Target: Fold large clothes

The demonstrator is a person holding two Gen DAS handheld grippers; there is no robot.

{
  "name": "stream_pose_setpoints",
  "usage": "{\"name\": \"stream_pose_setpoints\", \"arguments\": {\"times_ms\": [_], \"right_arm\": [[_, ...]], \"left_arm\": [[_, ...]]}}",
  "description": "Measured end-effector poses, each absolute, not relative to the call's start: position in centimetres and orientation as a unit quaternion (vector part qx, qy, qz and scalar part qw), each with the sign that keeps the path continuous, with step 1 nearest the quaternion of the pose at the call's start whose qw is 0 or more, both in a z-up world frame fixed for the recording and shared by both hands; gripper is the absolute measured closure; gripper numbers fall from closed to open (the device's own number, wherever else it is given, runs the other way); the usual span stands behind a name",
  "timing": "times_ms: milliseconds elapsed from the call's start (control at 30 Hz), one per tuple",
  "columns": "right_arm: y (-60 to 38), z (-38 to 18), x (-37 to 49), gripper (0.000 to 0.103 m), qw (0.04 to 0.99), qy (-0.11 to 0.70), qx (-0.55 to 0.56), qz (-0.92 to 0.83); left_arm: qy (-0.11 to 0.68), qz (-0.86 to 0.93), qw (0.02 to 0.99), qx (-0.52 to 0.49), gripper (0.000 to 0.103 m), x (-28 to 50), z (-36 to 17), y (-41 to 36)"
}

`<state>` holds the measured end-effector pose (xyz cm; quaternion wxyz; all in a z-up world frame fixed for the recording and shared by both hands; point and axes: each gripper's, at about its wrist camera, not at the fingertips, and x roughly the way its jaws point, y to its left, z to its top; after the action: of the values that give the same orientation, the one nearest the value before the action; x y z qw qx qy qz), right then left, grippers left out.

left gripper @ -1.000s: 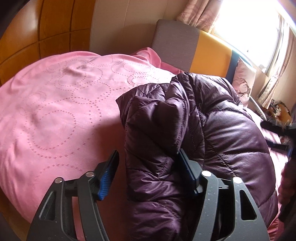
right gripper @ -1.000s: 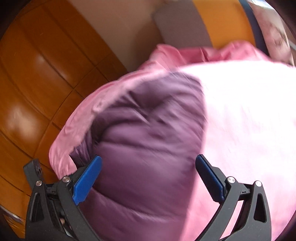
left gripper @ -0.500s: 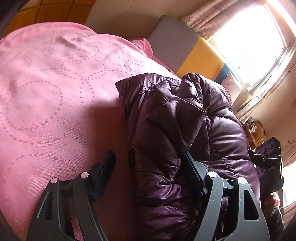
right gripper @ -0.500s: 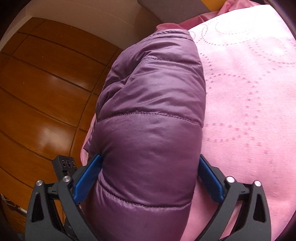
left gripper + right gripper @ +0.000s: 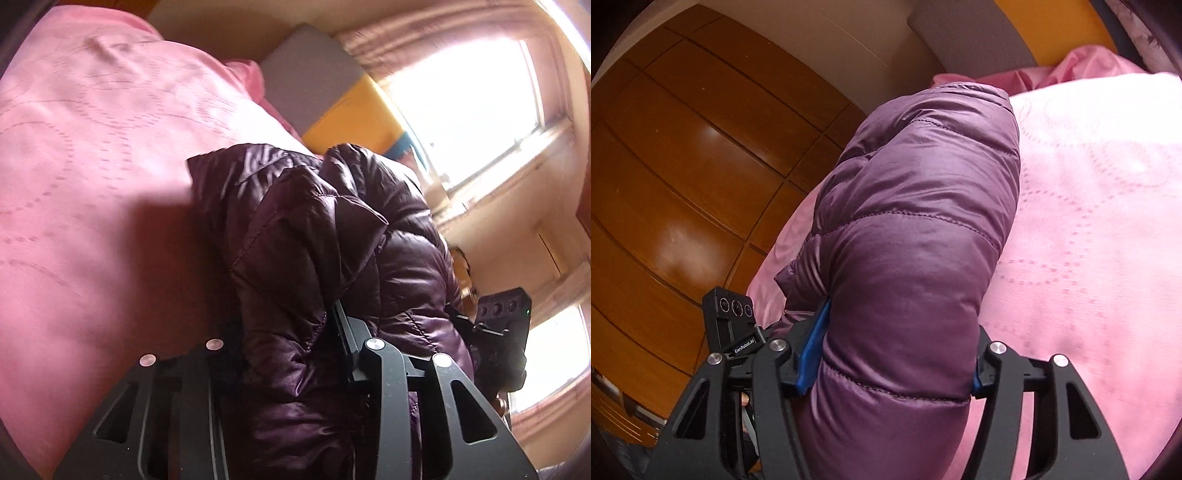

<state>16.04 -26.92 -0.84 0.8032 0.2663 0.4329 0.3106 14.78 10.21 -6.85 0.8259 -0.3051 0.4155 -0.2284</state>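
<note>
Fingers of left gripper (image 5: 288,332) and right gripper (image 5: 890,354), wider earlier, now closed onto purple jacket (image 5: 916,229).

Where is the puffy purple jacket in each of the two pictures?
Left wrist view: the purple jacket fills the middle and lower right, a bunched fold clamped in the left gripper.
Right wrist view: the jacket runs up the centre as a fat padded roll, squeezed by the right gripper.
Shared landmark: the pink bedspread under the jacket.
</note>
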Motion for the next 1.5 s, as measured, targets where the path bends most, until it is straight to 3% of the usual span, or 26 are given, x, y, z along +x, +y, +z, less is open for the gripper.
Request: {"name": "stream_pose_setpoints", "arguments": {"times_ms": [467, 700, 767, 833, 900, 933, 1000, 1233, 1367, 1500], "right_arm": [[-44.6, 0.7, 8.4, 0.045, 0.871, 0.366, 0.293, 0.145], [-51.4, -3.1, 6.3, 0.043, 0.865, 0.379, 0.322, 0.065], [-52.1, -3.8, 5.5, 0.039, 0.863, 0.376, 0.334, 0.054], [-52.2, -3.5, 4.8, 0.029, 0.870, 0.372, 0.322, 0.029], [-51.8, -2.2, 3.8, 0.011, 0.880, 0.374, 0.291, -0.004], [-51.6, -1.4, 3.5, 0.010, 0.884, 0.375, 0.280, -0.016], [-50.7, 0.3, 2.9, 0.010, 0.893, 0.373, 0.246, -0.050], [-45.4, 4.4, 1.6, 0.011, 0.923, 0.346, 0.146, -0.088], [-42.3, 4.3, 1.7, 0.018, 0.924, 0.350, 0.129, -0.088], [-39.7, 3.1, 2.3, 0.017, 0.921, 0.359, 0.119, -0.096]], "left_arm": [[0.460, -0.382, 0.786, -0.154, 0.071, 20.1, -3.4, -12.5], [0.476, -0.398, 0.784, -0.028, 0.071, 22.0, -3.9, -24.3], [0.477, -0.386, 0.789, -0.001, 0.071, 22.3, -4.7, -25.6], [0.474, -0.379, 0.795, 0.009, 0.070, 22.7, -4.9, -25.7], [0.468, -0.372, 0.801, 0.018, 0.069, 22.2, -4.5, -25.5], [0.466, -0.367, 0.805, 0.021, 0.068, 21.5, -4.2, -25.3], [0.461, -0.354, 0.813, 0.018, 0.064, 21.4, -3.0, -25.0], [0.395, -0.349, 0.850, 0.002, 0.064, 20.1, 2.0, -22.4], [0.369, -0.389, 0.844, 0.014, 0.064, 19.6, 4.3, -24.7], [0.389, -0.400, 0.828, 0.057, 0.064, 19.2, 3.1, -28.3]]}}
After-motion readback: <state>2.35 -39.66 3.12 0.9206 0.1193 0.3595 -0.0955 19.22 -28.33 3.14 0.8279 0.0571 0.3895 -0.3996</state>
